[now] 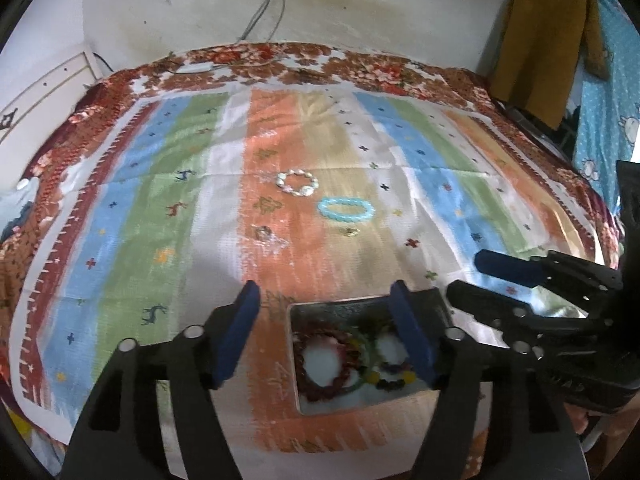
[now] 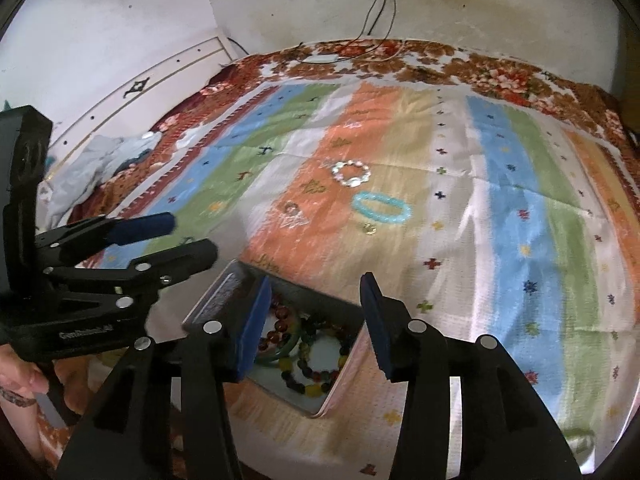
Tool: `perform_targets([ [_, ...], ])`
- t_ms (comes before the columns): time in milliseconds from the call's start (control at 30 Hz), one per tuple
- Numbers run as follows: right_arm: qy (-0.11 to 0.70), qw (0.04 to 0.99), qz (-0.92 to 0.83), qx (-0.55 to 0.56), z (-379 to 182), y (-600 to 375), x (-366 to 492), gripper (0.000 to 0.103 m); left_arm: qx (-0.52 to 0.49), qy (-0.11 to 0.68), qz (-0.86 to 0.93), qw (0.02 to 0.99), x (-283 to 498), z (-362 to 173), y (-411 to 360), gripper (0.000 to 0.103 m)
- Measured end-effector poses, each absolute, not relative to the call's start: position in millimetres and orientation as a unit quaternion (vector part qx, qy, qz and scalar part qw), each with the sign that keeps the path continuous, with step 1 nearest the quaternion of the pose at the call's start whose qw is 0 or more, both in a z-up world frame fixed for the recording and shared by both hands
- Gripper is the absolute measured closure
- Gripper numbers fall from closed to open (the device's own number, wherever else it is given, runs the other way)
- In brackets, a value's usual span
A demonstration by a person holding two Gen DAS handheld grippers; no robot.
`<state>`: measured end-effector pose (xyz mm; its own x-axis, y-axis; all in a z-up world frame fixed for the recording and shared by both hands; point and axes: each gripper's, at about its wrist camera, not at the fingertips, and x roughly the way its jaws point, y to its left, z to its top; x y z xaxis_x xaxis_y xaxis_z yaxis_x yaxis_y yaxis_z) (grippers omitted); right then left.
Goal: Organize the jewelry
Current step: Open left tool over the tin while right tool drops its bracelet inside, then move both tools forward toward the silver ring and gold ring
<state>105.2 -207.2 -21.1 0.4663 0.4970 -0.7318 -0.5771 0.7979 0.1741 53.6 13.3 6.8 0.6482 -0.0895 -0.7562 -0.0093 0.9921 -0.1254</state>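
Both grippers' jaws spread, empty | one tin [image 2: 224,300] | two bracelets [image 1: 346,209], two rings [image 1: 262,233] on cloth

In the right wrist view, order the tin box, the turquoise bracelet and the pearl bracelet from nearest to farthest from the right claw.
1. Tin box, just under the open right claw.
2. Turquoise bracelet, mid-cloth.
3. Pearl bracelet, slightly beyond, leftward.
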Motion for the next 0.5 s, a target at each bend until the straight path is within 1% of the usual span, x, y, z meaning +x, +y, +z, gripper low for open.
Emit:
perform_targets([
  [33,0.41,0.856,0.31,-0.05,-22,-208,107,0.05,-0.059,0.417,-0.015,0.907,54,7,15,0.022],
  [67,0.41,0.857,0.308,-0.048,-23,-209,108,0.046,-0.056,0.414,-0.002,0.908,55,7,18,0.02],
  [133,0.415,0.858,0.3,-0.045,-26,-212,113,0.045,-0.05,0.412,0.016,0.91,57,7,22,0.016],
  [200,0.418,0.859,0.293,-0.042,-28,-214,118,0.04,-0.055,0.414,0.028,0.908,61,5,28,0.014],
  [233,0.418,0.86,0.291,-0.042,-29,-215,119,0.04,-0.059,0.413,0.032,0.908,62,4,32,0.012],
  [333,0.417,0.864,0.281,-0.035,-29,-218,126,0.038,-0.074,0.407,0.05,0.909,68,1,42,0.01],
  [367,0.416,0.865,0.279,-0.032,-29,-218,128,0.035,-0.084,0.393,0.054,0.914,69,1,47,0.01],
  [433,0.415,0.869,0.27,-0.023,-29,-221,134,0.034,-0.093,0.376,0.065,0.92,70,2,52,0.01],
  [467,0.416,0.869,0.266,-0.02,-30,-222,136,0.033,-0.091,0.376,0.07,0.92,72,2,51,0.009],
  [500,0.417,0.87,0.263,-0.016,-30,-223,139,0.03,-0.08,0.38,0.074,0.919,76,1,52,0.009],
])
